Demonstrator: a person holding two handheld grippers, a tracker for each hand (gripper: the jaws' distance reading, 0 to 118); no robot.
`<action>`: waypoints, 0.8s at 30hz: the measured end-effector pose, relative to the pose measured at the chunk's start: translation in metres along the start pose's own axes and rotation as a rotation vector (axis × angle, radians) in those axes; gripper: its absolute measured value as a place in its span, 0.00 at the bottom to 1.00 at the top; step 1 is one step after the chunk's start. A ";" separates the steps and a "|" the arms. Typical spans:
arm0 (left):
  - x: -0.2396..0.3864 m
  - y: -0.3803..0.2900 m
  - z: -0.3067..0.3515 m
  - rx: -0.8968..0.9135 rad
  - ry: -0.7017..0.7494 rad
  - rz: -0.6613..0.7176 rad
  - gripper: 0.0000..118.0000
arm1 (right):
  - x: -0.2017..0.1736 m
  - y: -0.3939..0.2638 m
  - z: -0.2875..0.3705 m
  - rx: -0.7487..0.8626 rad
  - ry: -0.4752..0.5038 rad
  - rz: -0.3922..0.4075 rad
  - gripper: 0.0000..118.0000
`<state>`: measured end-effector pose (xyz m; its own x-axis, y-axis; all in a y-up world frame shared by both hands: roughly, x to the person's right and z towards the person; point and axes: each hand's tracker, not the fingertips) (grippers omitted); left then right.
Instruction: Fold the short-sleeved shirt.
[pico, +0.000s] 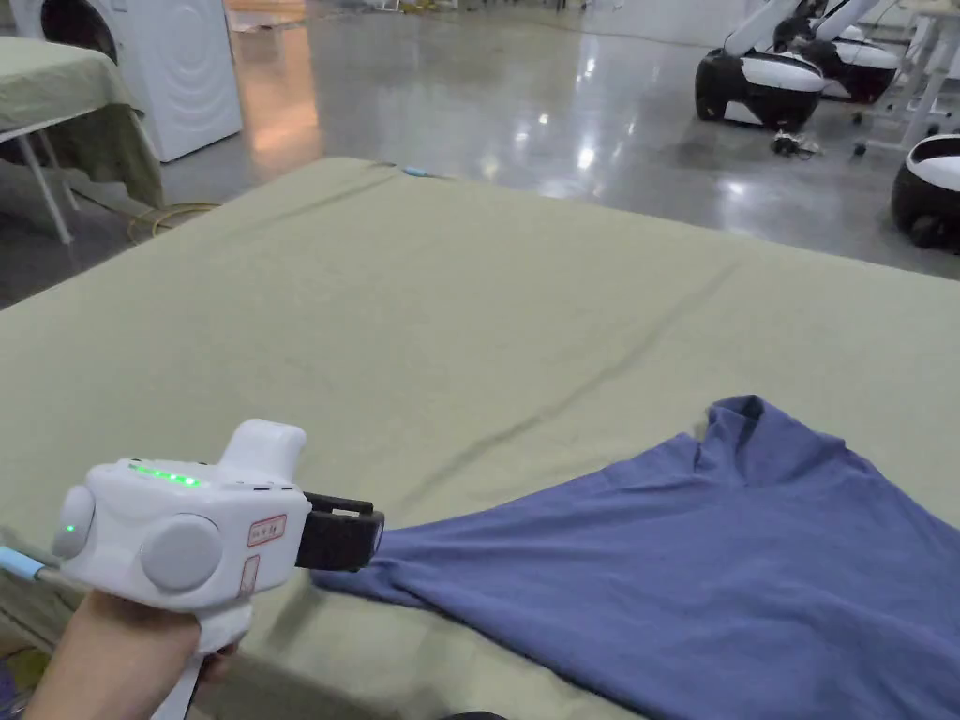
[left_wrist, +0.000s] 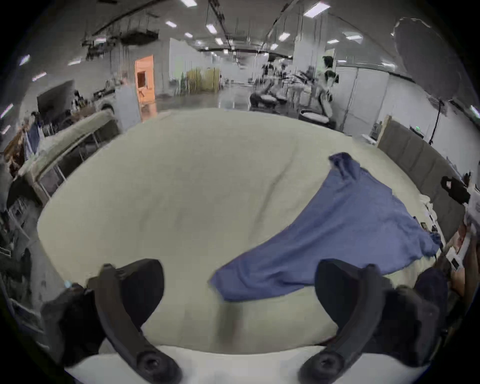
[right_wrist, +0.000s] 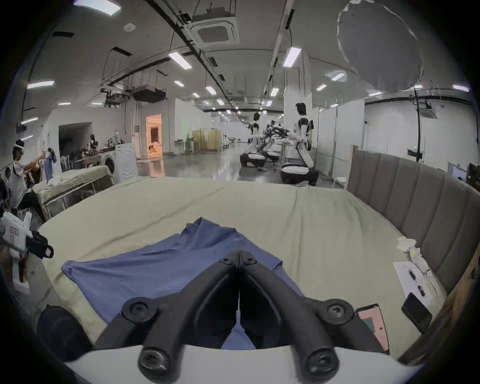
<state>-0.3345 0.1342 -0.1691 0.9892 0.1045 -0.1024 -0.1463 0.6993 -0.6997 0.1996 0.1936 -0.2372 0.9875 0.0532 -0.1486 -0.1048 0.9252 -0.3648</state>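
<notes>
Head view: the left gripper (pico: 352, 539) is held near the shirt's (pico: 712, 572) corner, jaws spread wide in its own view. The shirt lies on the bed (pico: 422, 309). The right gripper (right_wrist: 239, 256) is seen closed above the shirt, nothing visibly pinched.

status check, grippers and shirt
Left gripper open at the shirt corner. Right gripper shut above the shirt. Shirt spread unfolded on the bed.

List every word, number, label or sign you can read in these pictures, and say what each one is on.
None can be read.
Two red-framed stickers on the left claw, on its white body: marks too small to read.
Red-framed sticker on that claw's body in the right gripper view: blurred.
Blue shirt: no print showing.
White sheet near the headboard: nothing legible.
</notes>
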 end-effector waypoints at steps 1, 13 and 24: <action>0.000 -0.003 -0.008 -0.037 -0.005 0.035 0.95 | -0.002 0.001 -0.008 -0.017 0.002 0.004 0.05; 0.005 0.003 -0.075 -0.109 0.040 -0.010 0.26 | 0.035 0.020 -0.175 -0.303 -0.070 0.070 0.12; 0.028 0.023 -0.024 -0.001 -0.024 -0.014 0.04 | 0.029 0.016 -0.355 -0.539 0.095 0.081 0.77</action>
<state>-0.3101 0.1363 -0.2052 0.9909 0.1111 -0.0757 -0.1321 0.7005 -0.7013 0.1849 0.0769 -0.5733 0.9613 0.0590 -0.2690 -0.2504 0.5944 -0.7642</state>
